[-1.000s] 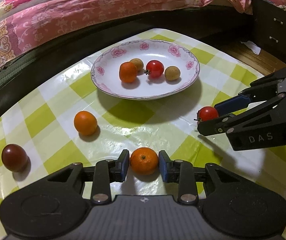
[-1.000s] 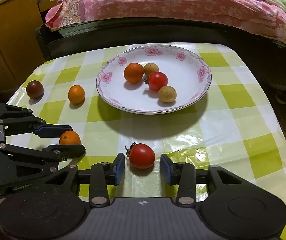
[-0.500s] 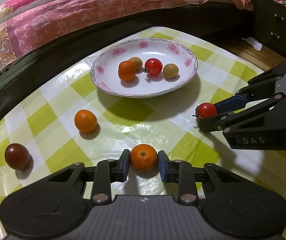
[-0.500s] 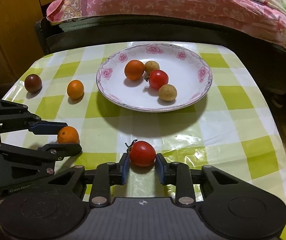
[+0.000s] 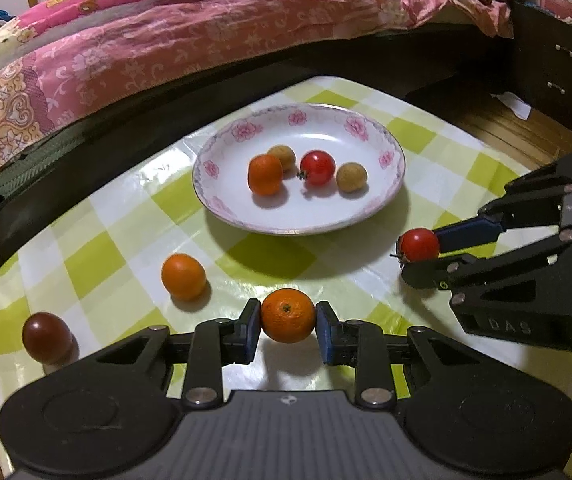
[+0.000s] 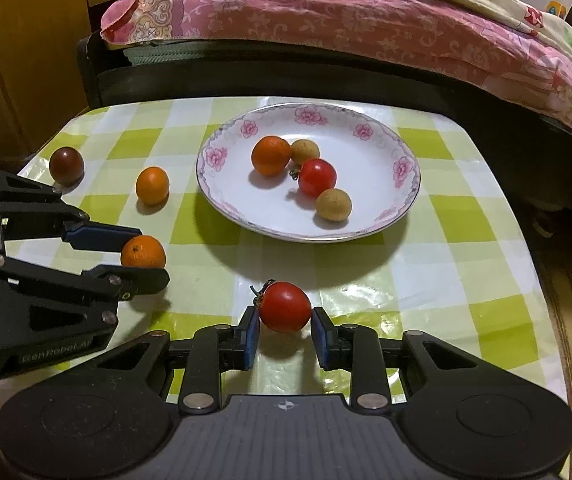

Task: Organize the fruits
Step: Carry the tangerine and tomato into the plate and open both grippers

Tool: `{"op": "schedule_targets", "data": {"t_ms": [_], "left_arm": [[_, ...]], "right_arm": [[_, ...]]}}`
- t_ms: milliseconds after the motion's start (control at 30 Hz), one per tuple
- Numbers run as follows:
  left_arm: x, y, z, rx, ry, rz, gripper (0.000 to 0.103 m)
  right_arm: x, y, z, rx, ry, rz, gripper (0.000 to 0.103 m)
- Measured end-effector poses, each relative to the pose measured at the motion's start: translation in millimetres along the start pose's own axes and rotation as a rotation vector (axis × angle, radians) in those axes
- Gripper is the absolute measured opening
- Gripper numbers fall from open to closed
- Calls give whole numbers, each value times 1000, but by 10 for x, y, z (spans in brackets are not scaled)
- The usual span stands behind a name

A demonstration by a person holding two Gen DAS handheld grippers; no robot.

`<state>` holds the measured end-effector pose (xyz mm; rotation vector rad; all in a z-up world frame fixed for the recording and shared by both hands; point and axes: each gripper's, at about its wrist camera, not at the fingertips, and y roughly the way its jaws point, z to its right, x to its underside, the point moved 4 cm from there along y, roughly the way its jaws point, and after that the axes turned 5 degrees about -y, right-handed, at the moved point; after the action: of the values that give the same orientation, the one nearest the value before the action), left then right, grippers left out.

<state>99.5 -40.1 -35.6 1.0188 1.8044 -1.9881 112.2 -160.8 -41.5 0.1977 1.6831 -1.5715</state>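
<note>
My left gripper (image 5: 288,322) is shut on an orange mandarin (image 5: 288,315) and holds it just above the checked tablecloth. My right gripper (image 6: 284,326) is shut on a red tomato (image 6: 285,307), also lifted a little. Each gripper shows in the other's view: the right gripper (image 5: 420,254) with its tomato (image 5: 419,244), the left gripper (image 6: 141,260) with its mandarin (image 6: 143,252). The flowered white plate (image 5: 382,184) holds an orange (image 5: 265,174), a red tomato (image 5: 317,167) and two small tan fruits. It also shows in the right wrist view (image 6: 402,204).
A second orange (image 5: 183,276) and a dark purple tomato (image 5: 47,337) lie on the cloth at the left. A bed with a pink quilt (image 5: 165,40) runs behind the table. A dark cabinet (image 5: 558,68) stands at the right, a wooden cabinet (image 6: 25,56) at the left.
Both grippers have closed on their fruit: the left on the mandarin, the right on the tomato. Both have lifted slightly, and the plate now looks farther off.
</note>
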Motion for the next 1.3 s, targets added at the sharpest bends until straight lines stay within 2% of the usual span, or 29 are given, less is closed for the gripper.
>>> {"op": "schedule_targets", "data": {"t_ms": [300, 600, 833, 1300], "left_arm": [[-220, -8, -30, -6, -12, 53, 37], [-493, 158, -77, -15, -21, 80, 37], [-543, 337, -90, -27, -15, 66, 37], [-577, 464, -34, -29, -1, 53, 37]], "right_arm": [[-147, -89, 34, 3, 13, 47, 24], [-384, -55, 215, 29, 57, 92, 24], [-491, 161, 361, 37, 62, 78, 24], [-534, 326, 392, 32, 38, 65, 24]]}}
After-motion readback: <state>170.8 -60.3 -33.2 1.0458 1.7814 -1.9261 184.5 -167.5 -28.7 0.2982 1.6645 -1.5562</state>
